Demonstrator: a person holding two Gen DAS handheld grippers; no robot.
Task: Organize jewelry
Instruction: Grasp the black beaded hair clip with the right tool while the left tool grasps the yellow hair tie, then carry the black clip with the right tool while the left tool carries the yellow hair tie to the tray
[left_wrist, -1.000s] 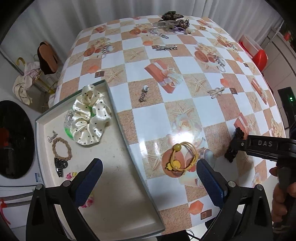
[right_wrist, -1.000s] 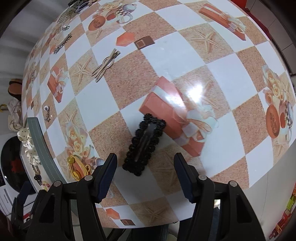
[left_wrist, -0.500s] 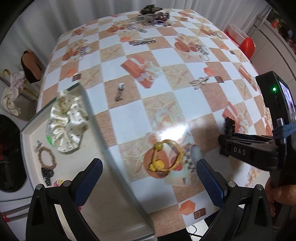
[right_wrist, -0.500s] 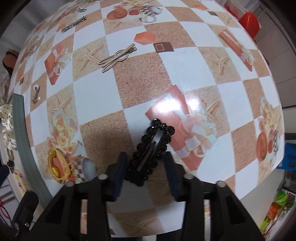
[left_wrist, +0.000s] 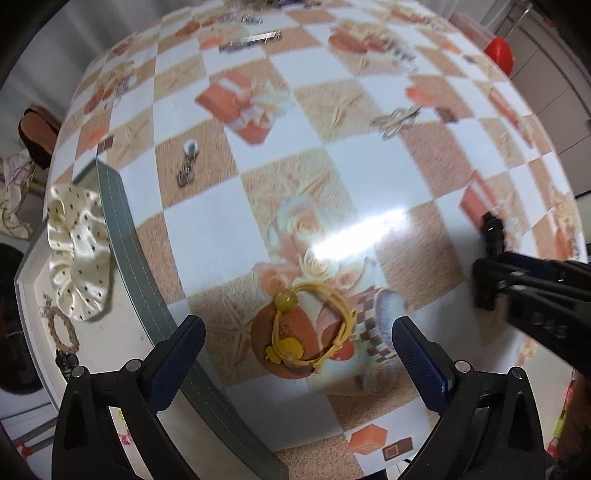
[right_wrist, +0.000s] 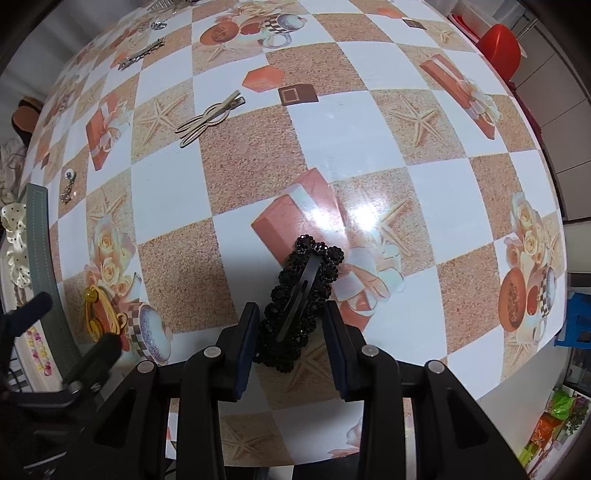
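My right gripper (right_wrist: 291, 332) is shut on a black beaded hair clip (right_wrist: 301, 302), which rests on the checked tablecloth; both pads touch its sides. The clip's far end also shows in the left wrist view (left_wrist: 493, 230). My left gripper (left_wrist: 297, 350) is open and straddles a yellow hair tie with a bead (left_wrist: 310, 332) on the table. That hair tie also shows in the right wrist view (right_wrist: 101, 312). A grey-rimmed tray (left_wrist: 125, 251) at the left holds a cream dotted scrunchie (left_wrist: 79, 251) and a braided bracelet (left_wrist: 64, 330).
On the table lie a gold hair clip (right_wrist: 210, 116), a dangling earring (left_wrist: 186, 164), a silver barrette (left_wrist: 249, 40) and more jewelry at the far edge. A red stool (right_wrist: 498, 44) stands beyond the table's right side. The table's front edge is close below both grippers.
My right gripper has closed from wide open onto the black clip. My left gripper has moved forward and right, from over the tray to around the yellow hair tie.
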